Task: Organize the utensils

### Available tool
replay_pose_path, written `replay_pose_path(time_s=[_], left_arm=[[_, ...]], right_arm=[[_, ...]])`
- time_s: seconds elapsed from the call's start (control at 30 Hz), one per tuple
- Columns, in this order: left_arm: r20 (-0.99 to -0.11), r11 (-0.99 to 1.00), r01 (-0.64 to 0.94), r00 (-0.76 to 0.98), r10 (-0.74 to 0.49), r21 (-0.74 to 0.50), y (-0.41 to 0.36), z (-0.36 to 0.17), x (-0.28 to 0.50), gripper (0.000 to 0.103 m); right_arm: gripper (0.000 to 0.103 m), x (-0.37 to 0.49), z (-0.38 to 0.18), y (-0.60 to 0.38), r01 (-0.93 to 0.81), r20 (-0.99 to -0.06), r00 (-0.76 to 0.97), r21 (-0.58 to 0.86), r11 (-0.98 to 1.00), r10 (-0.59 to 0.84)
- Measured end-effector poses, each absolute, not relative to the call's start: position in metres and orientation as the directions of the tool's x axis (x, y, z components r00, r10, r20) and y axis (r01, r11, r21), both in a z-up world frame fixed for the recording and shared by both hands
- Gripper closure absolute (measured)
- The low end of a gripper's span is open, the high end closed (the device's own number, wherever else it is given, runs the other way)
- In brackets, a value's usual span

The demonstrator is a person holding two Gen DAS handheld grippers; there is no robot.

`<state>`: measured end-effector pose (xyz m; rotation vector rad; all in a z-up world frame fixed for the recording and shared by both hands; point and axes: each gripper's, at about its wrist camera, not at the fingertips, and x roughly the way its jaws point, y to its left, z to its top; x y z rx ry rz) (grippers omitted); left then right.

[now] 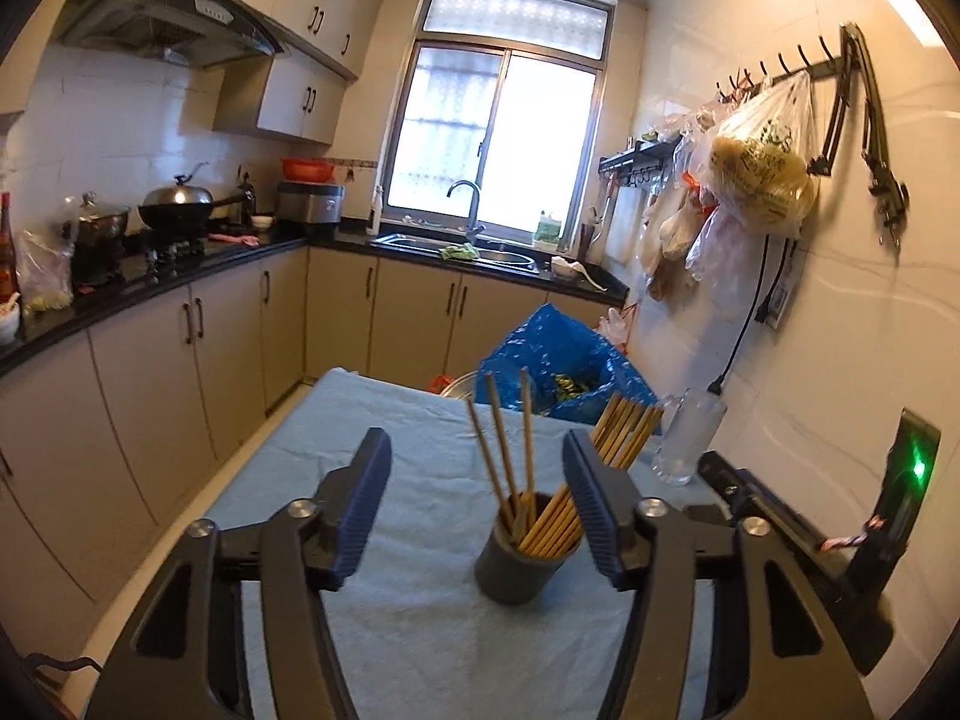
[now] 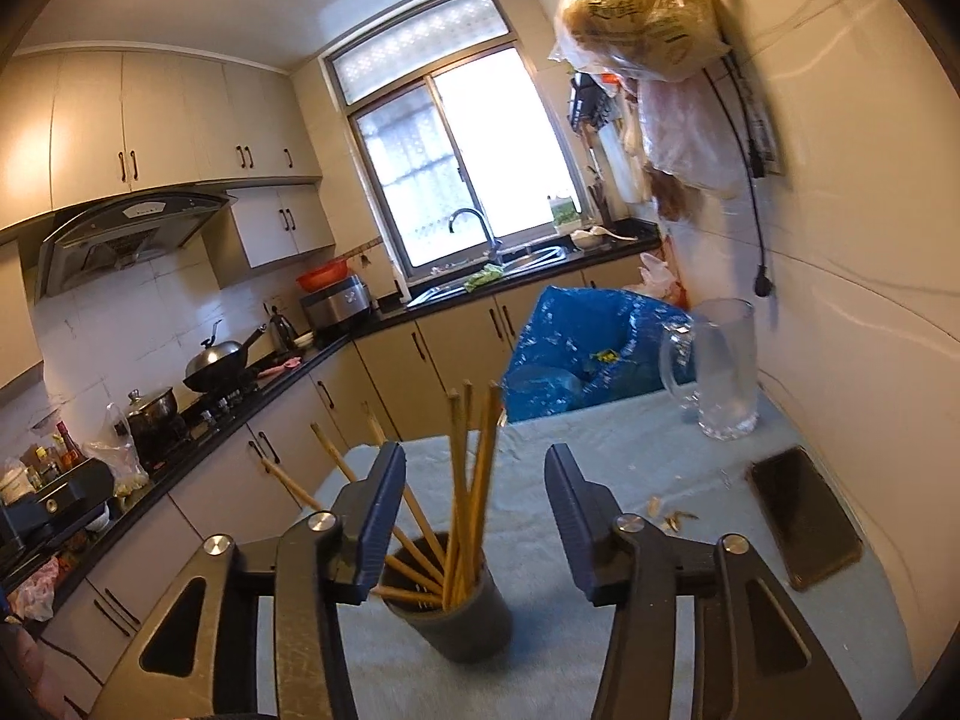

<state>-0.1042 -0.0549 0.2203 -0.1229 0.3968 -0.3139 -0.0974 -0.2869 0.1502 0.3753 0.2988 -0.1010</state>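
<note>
A dark grey cup (image 1: 510, 570) stands on the light blue table cloth (image 1: 360, 420) with several wooden chopsticks (image 1: 527, 420) upright and leaning in it. My left gripper (image 1: 474, 444) is open. Its blue pads sit either side of the cup's top and do not touch it. In the right wrist view the same cup (image 2: 462, 630) and chopsticks (image 2: 459, 468) lie between the fingers of my right gripper (image 2: 474, 456). That gripper is open too, with one chopstick end close by its left pad (image 2: 375, 516).
A clear glass mug (image 2: 720, 366) stands at the table's far right by the wall, with a dark phone (image 2: 804, 522) lying nearer. A blue bag (image 2: 588, 348) sits beyond the table's far edge. Kitchen counters run along the left and back.
</note>
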Motion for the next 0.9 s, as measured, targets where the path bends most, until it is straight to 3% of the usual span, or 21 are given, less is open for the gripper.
replay_pose_path(time_s=[0.17, 0.47, 0.57, 0.9], left_arm=[[-0.35, 0.961, 0.231, 0.897, -0.271, -0.153, -0.041, 0.205, -0.131, 0.022], [-0.304, 0.996, 0.083, 0.949, -0.084, -0.018, -0.019, 0.181, -0.162, 0.004], [-0.291, 0.999, 0.045, 0.956, -0.039, 0.013, -0.015, 0.178, -0.168, 0.0], [-0.395, 0.997, 0.069, 0.916, -0.072, -0.022, -0.009, 0.156, -0.168, 0.0]], right_arm=[[0.044, -0.12, 0.133, -0.284, 0.186, -0.358, 0.932, 0.354, 0.916, -0.051], [0.042, -0.149, 0.103, -0.27, 0.229, -0.433, 0.9, 0.381, 0.896, -0.045], [0.04, -0.157, 0.096, -0.263, 0.237, -0.443, 0.895, 0.373, 0.897, -0.052], [0.026, -0.173, 0.089, -0.235, 0.263, -0.426, 0.894, 0.257, 0.93, -0.135]])
